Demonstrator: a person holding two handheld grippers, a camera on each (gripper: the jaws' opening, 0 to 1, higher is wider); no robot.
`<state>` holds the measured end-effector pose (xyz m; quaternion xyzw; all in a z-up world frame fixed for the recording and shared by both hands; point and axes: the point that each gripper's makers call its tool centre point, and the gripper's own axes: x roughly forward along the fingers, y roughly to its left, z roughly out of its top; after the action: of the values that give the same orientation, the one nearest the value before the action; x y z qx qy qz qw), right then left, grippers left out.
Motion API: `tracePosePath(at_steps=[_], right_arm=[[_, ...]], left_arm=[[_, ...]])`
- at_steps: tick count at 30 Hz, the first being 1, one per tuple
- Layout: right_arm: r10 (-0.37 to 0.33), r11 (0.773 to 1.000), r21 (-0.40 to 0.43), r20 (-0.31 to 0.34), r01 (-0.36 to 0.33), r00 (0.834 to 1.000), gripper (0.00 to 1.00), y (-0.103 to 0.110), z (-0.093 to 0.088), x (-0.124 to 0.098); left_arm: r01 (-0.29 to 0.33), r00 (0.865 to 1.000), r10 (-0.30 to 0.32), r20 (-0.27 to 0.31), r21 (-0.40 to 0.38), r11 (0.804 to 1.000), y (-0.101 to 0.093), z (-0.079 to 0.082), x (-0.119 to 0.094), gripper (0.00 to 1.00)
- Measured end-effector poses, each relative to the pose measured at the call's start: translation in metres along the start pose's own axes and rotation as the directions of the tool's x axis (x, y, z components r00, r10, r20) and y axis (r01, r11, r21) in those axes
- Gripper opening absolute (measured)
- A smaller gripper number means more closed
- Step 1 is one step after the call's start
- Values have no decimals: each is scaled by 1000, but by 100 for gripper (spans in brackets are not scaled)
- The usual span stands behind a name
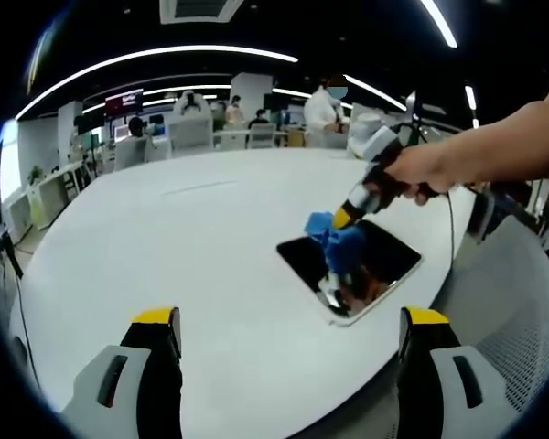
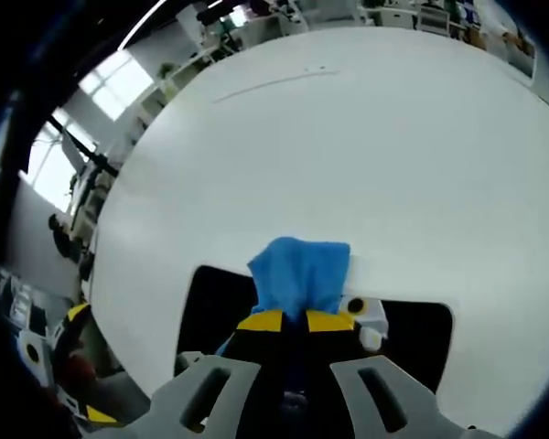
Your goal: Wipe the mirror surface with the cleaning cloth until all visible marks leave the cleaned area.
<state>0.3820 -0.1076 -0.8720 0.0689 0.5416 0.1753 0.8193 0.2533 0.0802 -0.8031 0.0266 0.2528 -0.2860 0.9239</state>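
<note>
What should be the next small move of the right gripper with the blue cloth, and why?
Probably a short sweep of the cloth across the mirror toward its bare dark part. The right gripper is shut on the cloth and presses it on the mirror's middle, so glass on both sides is not covered. The left gripper is open, apart from the mirror, over the white table.

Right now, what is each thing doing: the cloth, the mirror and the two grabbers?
Cleaning cloth: bunched, pinched in the right gripper, pressed on the mirror.
Mirror: flat on the white table, dark and shiny.
Left gripper: open, empty, above the table.
</note>
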Motion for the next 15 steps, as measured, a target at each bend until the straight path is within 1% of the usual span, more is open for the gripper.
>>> tracePosePath(at_steps=[5,15], right_arm=[[1,1000,0,0,-1,1000,1,-1,1,1],[4,1000,0,6,-4,1000,1,1,-1,-2]], left_arm=[[-4,1000,4,7,-4,1000,1,1,0,99],[-7,1000,7,2,1,1000,1,1,0,99]])
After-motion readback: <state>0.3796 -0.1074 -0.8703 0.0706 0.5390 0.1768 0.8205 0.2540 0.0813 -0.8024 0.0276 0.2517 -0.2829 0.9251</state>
